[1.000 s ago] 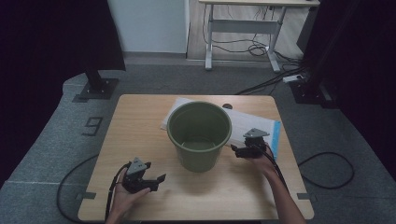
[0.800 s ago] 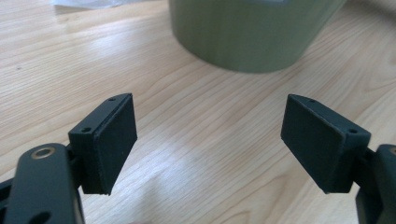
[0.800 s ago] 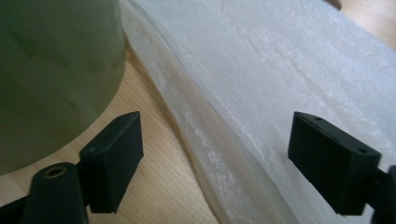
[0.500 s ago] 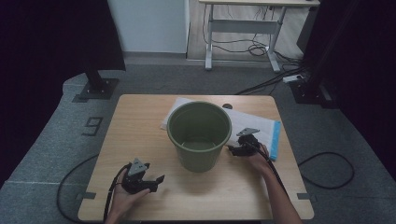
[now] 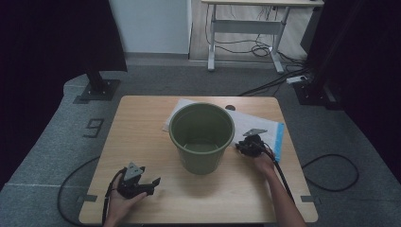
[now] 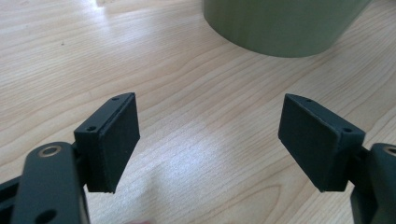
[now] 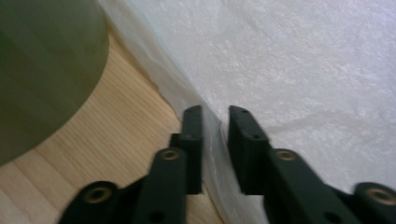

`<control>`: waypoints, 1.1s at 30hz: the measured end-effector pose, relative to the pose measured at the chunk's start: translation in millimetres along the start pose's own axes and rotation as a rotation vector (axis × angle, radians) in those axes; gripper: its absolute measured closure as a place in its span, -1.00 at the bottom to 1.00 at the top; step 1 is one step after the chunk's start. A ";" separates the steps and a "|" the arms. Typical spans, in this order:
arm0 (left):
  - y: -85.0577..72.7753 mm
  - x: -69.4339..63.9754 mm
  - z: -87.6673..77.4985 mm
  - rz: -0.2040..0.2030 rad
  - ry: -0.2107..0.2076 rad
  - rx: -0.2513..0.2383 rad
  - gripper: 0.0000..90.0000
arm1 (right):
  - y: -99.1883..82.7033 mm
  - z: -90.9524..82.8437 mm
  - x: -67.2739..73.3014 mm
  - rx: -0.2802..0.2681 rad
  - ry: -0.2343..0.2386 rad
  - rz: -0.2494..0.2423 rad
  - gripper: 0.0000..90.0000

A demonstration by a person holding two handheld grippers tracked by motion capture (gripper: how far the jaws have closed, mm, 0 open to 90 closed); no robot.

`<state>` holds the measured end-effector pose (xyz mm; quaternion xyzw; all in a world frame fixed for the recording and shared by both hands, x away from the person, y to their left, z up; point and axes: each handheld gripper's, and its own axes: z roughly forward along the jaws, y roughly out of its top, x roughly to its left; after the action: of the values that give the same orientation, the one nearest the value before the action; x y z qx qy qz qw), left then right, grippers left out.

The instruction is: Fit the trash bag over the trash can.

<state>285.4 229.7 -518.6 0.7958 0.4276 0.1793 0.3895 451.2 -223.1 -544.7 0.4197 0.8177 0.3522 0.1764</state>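
On the light wooden counter (image 5: 142,118) | right hand-held gripper (image 5: 247,147) has just been closing, now pinching the white plastic bag's (image 7: 289,70) near edge right of the olive-green plastic bucket (image 5: 202,137) | bag looks ready to lift | left hand-held gripper (image 5: 142,182) open, empty, near-left.

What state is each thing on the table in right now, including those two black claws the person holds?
Green bucket: upright on the table, open at the top.
White plastic bag: lying flat beside the bucket, its edge between the right gripper's jaws.
Right gripper: jaws have just been closing, now nearly together on the bag's edge.
Left gripper: jaws wide open, nothing between them, low over the bare table.
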 end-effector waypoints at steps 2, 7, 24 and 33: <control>-1.3 1.1 -1.6 -0.002 0.006 0.000 -0.54 | -0.7 -2.3 -0.1 0.011 -0.021 -0.015 0.86; -3.4 2.7 -2.3 -0.010 0.011 0.000 -0.52 | -7.9 -13.3 -0.6 -0.019 -0.038 0.016 0.96; 9.8 2.3 14.5 0.011 -0.005 0.016 -0.51 | -67.8 -83.8 12.0 -0.113 -0.082 0.053 0.97; 20.3 4.7 24.7 0.020 -0.034 0.014 -0.50 | -102.4 -117.8 16.2 -0.103 -0.128 0.062 0.96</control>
<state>314.3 215.3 -518.8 0.8057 0.4141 0.1666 0.3893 315.3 -301.3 -537.5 0.4569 0.7722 0.3715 0.2386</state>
